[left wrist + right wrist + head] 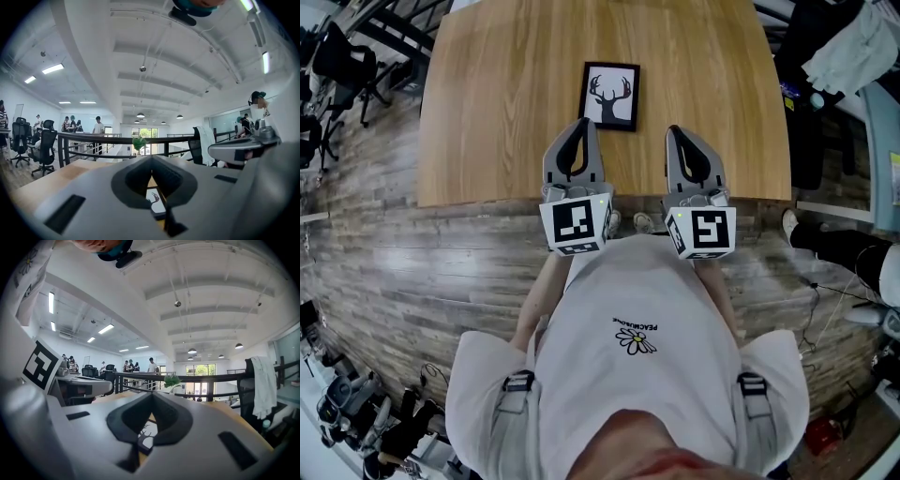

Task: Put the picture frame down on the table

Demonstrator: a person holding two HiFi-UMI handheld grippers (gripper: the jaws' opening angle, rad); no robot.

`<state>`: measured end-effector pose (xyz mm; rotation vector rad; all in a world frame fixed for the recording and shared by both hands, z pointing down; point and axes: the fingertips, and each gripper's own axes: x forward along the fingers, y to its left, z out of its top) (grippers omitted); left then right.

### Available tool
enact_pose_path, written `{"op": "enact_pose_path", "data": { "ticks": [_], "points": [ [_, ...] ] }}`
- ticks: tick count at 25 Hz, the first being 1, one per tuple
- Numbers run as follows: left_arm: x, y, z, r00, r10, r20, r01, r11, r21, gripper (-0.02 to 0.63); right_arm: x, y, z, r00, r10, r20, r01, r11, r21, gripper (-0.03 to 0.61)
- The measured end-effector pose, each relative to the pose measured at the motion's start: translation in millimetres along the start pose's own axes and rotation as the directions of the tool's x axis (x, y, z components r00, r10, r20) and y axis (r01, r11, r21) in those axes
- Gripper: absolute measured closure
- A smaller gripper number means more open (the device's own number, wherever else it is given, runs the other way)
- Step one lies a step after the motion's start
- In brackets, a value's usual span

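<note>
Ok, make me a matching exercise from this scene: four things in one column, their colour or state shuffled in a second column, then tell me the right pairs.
Column one:
1 picture frame
2 left gripper
3 table
4 T-shirt

Column two:
A light wood
B white with a daisy print
C black-edged, lying flat
D shut, holding nothing

Pairs: 1-C, 2-D, 3-A, 4-B
</note>
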<state>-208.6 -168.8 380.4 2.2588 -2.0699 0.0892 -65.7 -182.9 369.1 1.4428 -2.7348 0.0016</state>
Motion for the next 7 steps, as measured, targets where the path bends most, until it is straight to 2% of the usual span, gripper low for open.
{"op": "enact_pose_path", "data": {
  "ticks": [7],
  "points": [
    [-7.2, -5.3, 3.4, 1.000, -0.004, 0.027, 0.004, 1.000, 0.005, 0.600, -3.7, 6.3, -2.2, 1.000, 0.016, -0.002, -0.016, 1.000, -0.009, 0.569]
  ]
}}
